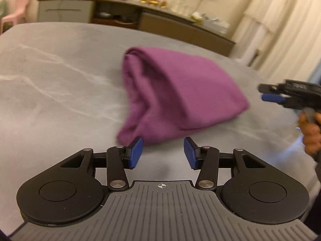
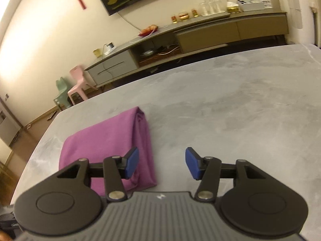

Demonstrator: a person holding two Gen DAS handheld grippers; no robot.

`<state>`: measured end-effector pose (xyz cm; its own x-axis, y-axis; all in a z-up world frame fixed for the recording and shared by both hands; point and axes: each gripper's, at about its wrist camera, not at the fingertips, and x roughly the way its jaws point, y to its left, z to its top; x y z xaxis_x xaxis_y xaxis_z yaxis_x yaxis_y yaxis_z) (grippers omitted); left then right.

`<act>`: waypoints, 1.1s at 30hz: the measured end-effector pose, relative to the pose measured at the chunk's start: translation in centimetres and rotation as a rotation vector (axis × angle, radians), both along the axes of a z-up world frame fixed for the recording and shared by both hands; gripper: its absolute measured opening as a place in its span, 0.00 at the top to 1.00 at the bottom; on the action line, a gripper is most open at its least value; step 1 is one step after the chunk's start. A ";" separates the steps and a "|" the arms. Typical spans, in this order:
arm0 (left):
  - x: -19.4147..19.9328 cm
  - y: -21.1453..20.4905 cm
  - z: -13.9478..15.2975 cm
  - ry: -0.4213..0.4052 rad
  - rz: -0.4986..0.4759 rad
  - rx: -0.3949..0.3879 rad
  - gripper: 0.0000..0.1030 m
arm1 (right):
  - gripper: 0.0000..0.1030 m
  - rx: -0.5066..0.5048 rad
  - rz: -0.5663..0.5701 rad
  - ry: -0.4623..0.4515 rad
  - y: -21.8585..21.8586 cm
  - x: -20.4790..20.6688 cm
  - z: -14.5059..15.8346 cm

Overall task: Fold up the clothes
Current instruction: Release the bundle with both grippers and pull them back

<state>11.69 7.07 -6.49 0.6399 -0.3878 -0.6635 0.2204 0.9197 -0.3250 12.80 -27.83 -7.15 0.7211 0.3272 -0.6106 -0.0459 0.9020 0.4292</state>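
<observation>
cloth [image 1: 176, 92]: folded loosely, seen at 12 o'clock, could be flopped open if nudged
left claw [image 1: 163, 153]: held apart, empty
right claw [image 2: 162, 164]: held apart, empty

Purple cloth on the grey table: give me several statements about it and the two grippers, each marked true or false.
1. The purple cloth lies folded on the grey table. True.
2. The left gripper is clamped on the cloth. False: its fingers stand apart with nothing between them.
3. The right gripper holds nothing. True.
4. A second garment lies beside the cloth. False: only this cloth is on the table.
5. A pink chair stands beyond the table. True.
</observation>
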 end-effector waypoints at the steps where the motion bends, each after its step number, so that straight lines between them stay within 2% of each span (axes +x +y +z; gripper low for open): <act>1: 0.7 0.2 -0.3 0.001 0.012 0.002 0.61 | 0.49 0.008 0.023 0.004 0.6 0.1 -0.4; 3: 2.2 0.7 -0.7 0.004 0.042 0.039 0.61 | 0.49 0.023 0.059 0.014 1.7 0.3 -0.9; 6: 3.2 1.3 -0.7 0.012 0.065 0.050 0.62 | 0.50 0.017 0.027 0.015 2.2 0.1 -1.1; 8: 2.4 1.8 -0.1 0.021 0.062 0.016 0.61 | 0.50 0.012 0.005 0.016 2.6 0.0 -1.2; 10: 1.0 2.6 0.7 -0.006 0.075 -0.067 0.60 | 0.50 0.001 -0.032 -0.003 2.1 -0.6 -0.6; 13: -0.3 3.4 1.7 -0.040 0.097 -0.192 0.59 | 0.52 0.005 -0.029 -0.065 2.1 -1.3 0.2; 15: 1.5 2.3 1.6 -0.022 0.085 -0.235 0.59 | 0.63 0.006 0.022 -0.092 3.1 -0.8 0.2; 18: 3.7 0.5 0.6 0.001 0.077 -0.194 0.59 | 0.68 -0.027 0.097 -0.067 5.3 0.2 -1.1; 20: 5.1 -0.3 -0.8 0.056 0.105 -0.152 0.62 | 0.68 -0.067 0.120 -0.032 6.5 0.8 -2.3; 23: 5.4 0.3 -1.6 0.061 0.129 -0.175 0.63 | 0.68 -0.054 0.122 -0.022 6.2 0.3 -1.8; 25: 4.0 1.5 -1.1 0.032 0.148 -0.200 0.58 | 0.67 0.013 0.090 -0.028 4.9 -0.5 -0.8; 26: 3.2 2.2 -0.9 0.013 0.153 -0.205 0.57 | 0.60 0.042 0.065 -0.031 4.1 -0.9 -0.2; 27: 2.5 2.9 -0.8 0.001 0.164 -0.206 0.56 | 0.54 0.047 0.036 -0.022 3.4 -1.1 0.2; 29: 1.7 3.9 -0.9 0.006 0.187 -0.206 0.55 | 0.54 0.039 -0.019 0.003 2.5 -1.3 0.8; 33: 0.0 4.9 -1.5 0.043 0.218 -0.222 0.54 | 0.37 0.005 -0.082 0.041 2.0 -2.4 1.7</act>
<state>11.70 12.00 -7.96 0.6969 -0.3827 -0.6066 0.0072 0.8495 -0.5276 10.39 -25.85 -5.43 0.7202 0.2706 -0.6388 0.0462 0.9000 0.4334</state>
